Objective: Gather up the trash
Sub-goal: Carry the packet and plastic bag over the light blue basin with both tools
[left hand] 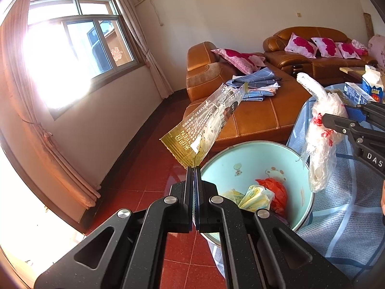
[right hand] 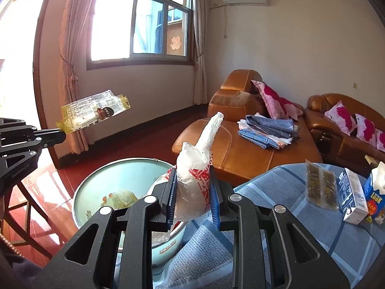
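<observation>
Left tool (left hand: 194,167): wrapper (left hand: 207,118) slanting up-right.

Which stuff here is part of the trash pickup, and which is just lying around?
Part of the job:
gold snack wrapper
crumpled plastic bag
mint basin
milk cartons
sachets

Lying about:
folded blue cloth
pink pillows
leather sofa

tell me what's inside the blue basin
Inside the blue basin: crumpled yellow wrappers and a red plastic bag. The left gripper covers the near part, so anything there is hidden.
</observation>
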The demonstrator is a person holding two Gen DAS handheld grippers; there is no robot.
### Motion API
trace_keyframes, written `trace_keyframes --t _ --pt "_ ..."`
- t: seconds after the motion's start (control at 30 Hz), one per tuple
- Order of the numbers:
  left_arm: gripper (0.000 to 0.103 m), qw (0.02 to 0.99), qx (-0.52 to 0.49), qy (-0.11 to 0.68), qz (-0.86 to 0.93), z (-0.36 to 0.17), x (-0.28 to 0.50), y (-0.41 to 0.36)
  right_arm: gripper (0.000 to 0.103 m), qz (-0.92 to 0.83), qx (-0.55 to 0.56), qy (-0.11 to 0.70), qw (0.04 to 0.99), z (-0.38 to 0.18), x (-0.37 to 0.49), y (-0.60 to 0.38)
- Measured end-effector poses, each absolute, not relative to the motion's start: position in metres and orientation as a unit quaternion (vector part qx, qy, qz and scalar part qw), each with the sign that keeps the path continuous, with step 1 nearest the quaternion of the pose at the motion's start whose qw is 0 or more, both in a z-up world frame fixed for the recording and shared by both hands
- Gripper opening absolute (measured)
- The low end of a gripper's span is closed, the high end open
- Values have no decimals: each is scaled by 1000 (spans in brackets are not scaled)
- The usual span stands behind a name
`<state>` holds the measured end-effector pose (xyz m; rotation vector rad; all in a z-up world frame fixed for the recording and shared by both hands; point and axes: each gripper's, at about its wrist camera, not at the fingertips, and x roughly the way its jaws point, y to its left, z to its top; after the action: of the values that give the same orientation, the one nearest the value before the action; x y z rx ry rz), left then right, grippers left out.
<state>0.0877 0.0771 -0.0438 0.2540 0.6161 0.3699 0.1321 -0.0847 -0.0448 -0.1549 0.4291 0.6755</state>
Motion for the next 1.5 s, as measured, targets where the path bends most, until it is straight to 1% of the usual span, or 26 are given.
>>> trace_keyframes --t 0.23,0.7,1.0,1.27,1.5 --pt "0 930 119 295 186 -41 85 80 25 338 -59 204 917 -33 132 -82" --pt "0 922 126 315 189 -53 90 84 25 346 -67 212 911 -40 132 -68" --pt "0 921 135 311 194 -51 89 83 26 353 -77 208 909 -43 130 -62" --pt "0 924 124 312 183 -52 88 85 26 349 -80 182 916 -40 118 -67" --pt "0 924 127 310 181 -54 88 85 26 348 -75 190 915 -41 120 -68"
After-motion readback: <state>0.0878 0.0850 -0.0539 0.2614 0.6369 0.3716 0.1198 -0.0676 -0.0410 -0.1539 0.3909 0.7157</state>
